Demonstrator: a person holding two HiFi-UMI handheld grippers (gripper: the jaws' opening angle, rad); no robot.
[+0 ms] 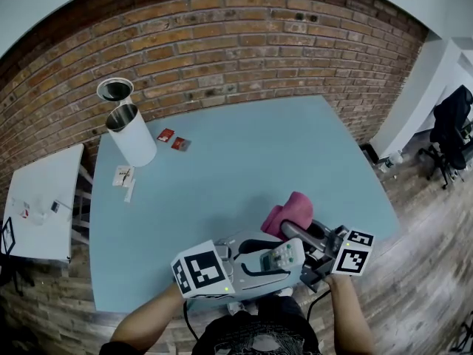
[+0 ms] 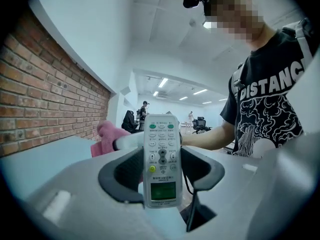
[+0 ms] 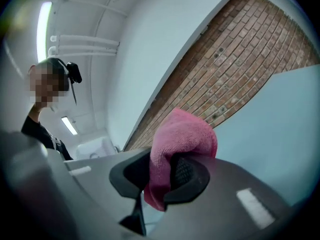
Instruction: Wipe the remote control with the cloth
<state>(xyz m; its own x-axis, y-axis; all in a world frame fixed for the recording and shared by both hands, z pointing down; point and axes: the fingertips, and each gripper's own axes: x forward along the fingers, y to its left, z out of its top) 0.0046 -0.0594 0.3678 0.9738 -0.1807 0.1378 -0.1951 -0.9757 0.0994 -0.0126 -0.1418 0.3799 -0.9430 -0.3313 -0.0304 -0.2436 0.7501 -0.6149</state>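
here, pale blue table [image 1: 236, 176] below brick wall [image 1: 222, 46]

Open blue table [image 1: 244, 154] ahead, white cylinder [image 1: 133, 137] and red packets [image 1: 179, 144] far left, brick wall [image 1: 222, 43] behind

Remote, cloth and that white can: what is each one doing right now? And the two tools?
remote control: clamped upright in the left tool, buttons showing.
cloth: bunched up, pinched in the right tool.
left tool: shut on the remote control.
right tool: shut on the cloth.
white can: standing upright on the table, top open.
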